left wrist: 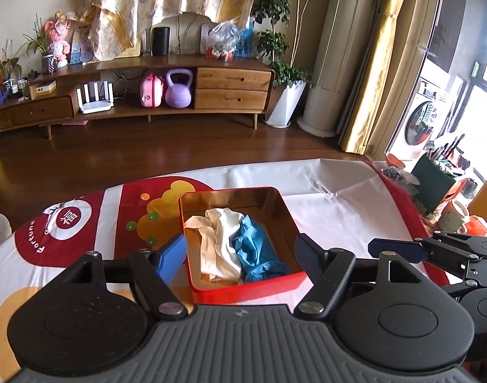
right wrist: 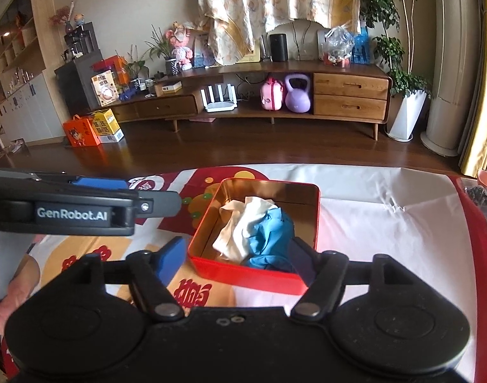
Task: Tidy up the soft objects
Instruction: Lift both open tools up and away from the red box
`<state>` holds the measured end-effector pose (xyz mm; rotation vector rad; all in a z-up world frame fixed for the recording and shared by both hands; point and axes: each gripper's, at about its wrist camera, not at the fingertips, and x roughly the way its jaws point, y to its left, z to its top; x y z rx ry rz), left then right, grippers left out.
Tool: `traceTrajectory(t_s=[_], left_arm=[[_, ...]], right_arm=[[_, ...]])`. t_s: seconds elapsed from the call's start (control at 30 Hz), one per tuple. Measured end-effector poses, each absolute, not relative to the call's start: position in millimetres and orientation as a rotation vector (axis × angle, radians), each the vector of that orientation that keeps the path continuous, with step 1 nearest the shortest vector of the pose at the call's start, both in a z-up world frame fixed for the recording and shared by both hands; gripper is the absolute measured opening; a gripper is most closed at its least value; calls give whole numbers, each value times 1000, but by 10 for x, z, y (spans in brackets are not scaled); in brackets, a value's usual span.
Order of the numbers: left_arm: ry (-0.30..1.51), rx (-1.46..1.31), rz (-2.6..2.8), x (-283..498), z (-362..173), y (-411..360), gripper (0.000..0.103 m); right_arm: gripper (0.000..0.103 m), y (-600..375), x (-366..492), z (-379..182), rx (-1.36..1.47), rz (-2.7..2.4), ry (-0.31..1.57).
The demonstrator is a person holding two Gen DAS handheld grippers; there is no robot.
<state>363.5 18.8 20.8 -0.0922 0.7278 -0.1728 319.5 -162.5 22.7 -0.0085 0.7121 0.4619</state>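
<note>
Left gripper (left wrist: 242,257): jaws spread, nothing gripped.
Right gripper (right wrist: 238,260): jaws spread, nothing gripped.
Cloths: cream cloth (left wrist: 211,239) and blue cloth (left wrist: 259,252) are seen bunched inside the red tin (left wrist: 253,289), just ahead of both grippers.
Writing: "GenRobot.AI" is read on the left gripper's side; "福" (left wrist: 66,218) and "Fortune" are printed on the tablecloth (left wrist: 333,214), ahead-left.

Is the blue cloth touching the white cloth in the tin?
Touching. The left wrist view shows the blue cloth pressed against the white cloth inside the red tin, no gap between them.
</note>
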Motion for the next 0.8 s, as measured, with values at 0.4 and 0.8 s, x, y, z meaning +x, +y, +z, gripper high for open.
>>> traceTrajectory(t_s=[0.4, 0.8], left_arm=[[676, -100, -175, 2928, 399, 216, 84], [621, -78, -197, 2296, 463, 184, 88]], right_arm=[[96, -1744, 2583, 373, 27, 481, 653], [103, -1803, 2049, 400, 3, 505, 581]])
